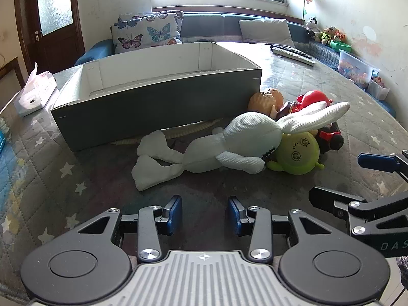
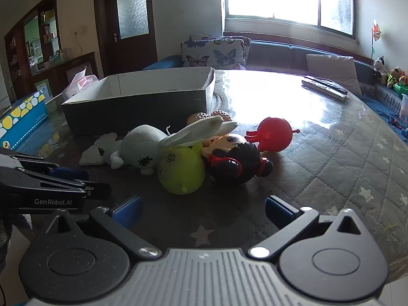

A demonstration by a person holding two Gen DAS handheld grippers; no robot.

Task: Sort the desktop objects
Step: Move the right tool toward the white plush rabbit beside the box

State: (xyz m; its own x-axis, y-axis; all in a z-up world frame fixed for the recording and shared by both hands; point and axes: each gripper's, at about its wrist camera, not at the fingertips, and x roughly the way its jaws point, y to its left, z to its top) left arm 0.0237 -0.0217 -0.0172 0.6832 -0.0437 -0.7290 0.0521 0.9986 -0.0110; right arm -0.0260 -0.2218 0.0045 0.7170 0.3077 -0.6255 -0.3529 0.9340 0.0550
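A white plush rabbit (image 1: pixel 237 142) lies on its side on the quilted table, in front of a grey open box (image 1: pixel 158 97). By its head lies a heap of toys: a lime-green round toy (image 1: pixel 297 153), a red round toy (image 1: pixel 312 99), a black-haired doll head (image 2: pixel 234 158) and a tan doll head (image 1: pixel 265 99). My left gripper (image 1: pixel 205 211) is open and empty, short of the rabbit's body. My right gripper (image 2: pixel 204 209) is open wide and empty, just short of the green toy (image 2: pixel 181 169). It also shows in the left wrist view (image 1: pixel 357 176).
A tissue pack (image 1: pixel 35 91) lies left of the box. A blue dotted box (image 2: pixel 23 119) stands at the table's left edge. A remote (image 2: pixel 323 86) lies at the far right. Sofa cushions and toy bins stand behind the table.
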